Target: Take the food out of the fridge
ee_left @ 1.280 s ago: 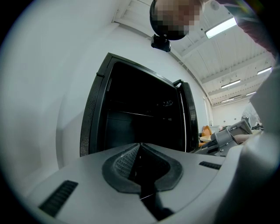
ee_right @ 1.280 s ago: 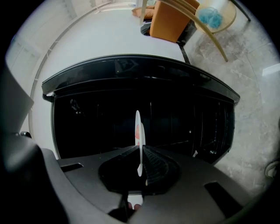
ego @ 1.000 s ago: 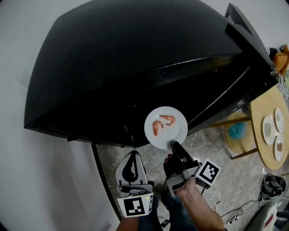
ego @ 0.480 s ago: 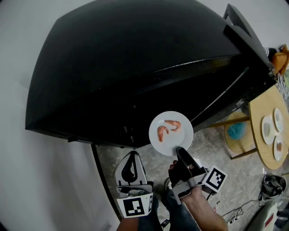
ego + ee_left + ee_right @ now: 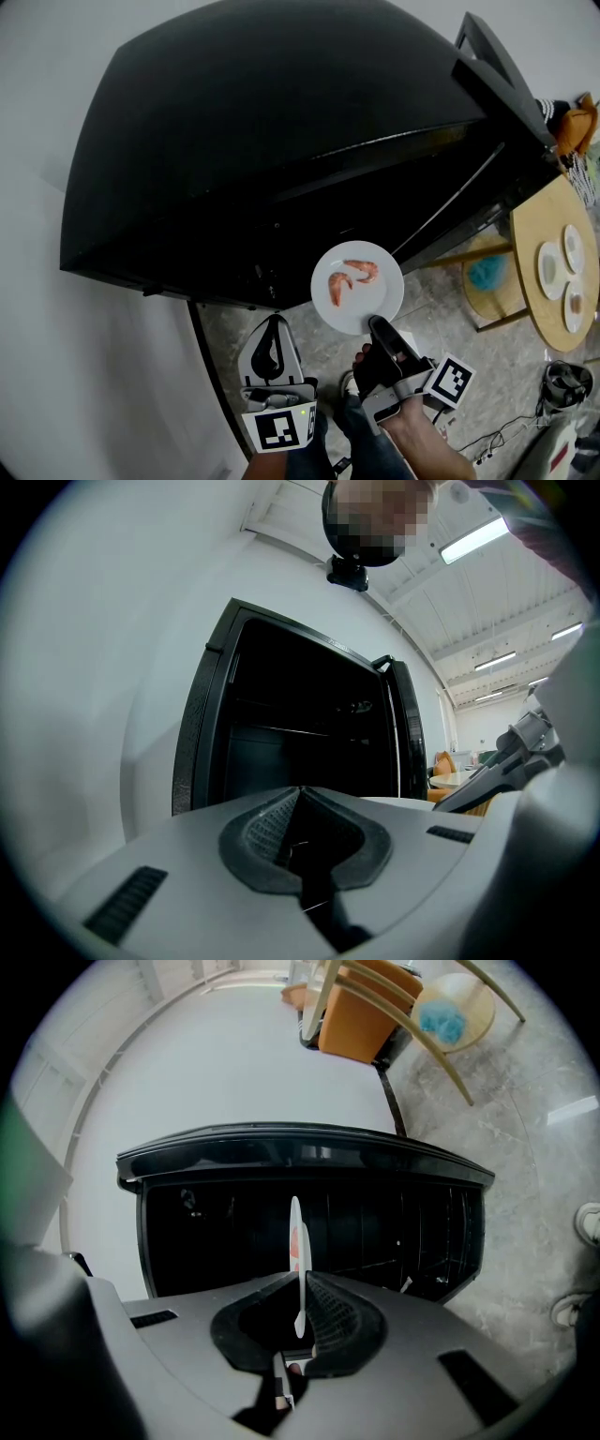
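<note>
Open black fridge, interior too dark to read, right claw clenched on plate of shrimp, left claw closed, empty.

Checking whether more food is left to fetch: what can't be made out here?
- Fridge interior: too dark in the left gripper view to tell what the shelves hold; the head view looks down on its top.
- Shrimp: the right gripper view sees their plate edge-on, so only a pink sliver shows.
- Dishes on the round table: too small in the head view to identify their contents.
</note>
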### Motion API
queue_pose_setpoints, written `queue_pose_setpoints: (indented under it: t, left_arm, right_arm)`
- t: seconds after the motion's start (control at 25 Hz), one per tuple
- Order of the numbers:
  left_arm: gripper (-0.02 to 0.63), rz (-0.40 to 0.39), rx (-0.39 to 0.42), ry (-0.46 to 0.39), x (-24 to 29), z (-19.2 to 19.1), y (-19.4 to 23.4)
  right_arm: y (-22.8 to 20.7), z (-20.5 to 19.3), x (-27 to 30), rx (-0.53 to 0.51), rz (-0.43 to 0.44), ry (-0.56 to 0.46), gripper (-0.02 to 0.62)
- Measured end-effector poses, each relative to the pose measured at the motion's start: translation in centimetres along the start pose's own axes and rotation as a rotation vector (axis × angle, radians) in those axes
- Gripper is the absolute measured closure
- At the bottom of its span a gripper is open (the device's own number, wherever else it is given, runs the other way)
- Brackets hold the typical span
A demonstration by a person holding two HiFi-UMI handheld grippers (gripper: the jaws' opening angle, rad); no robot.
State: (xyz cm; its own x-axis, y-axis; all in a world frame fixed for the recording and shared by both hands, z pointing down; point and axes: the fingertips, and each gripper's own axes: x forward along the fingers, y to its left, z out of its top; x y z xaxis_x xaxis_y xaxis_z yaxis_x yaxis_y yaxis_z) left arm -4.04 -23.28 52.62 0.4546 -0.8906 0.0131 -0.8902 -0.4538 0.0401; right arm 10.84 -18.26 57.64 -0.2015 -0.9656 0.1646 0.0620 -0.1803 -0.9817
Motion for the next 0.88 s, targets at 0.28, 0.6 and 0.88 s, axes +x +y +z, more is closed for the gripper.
queue_pose_setpoints:
  t: [0.28, 0.6, 0.88]
  left_arm:
    - [0.594, 0.0, 0.0, -0.006, -0.1, 0.9, -0.1]
    - [0.593, 0.009, -0.005, -0.014, -0.3, 3.0, -0.1]
    - [0.593, 0.006, -0.003, -0.024, -0.8, 5.2, -0.3]
  right_arm:
    - [1.0, 0.0, -1.0, 0.008, 0.003, -0.008, 0.56]
    - [3.5, 0.0, -1.8, -0.003, 0.01, -0.008, 0.56]
    - [5.9, -0.5, -2.2, -0.006, 0.022, 0.005, 0.56]
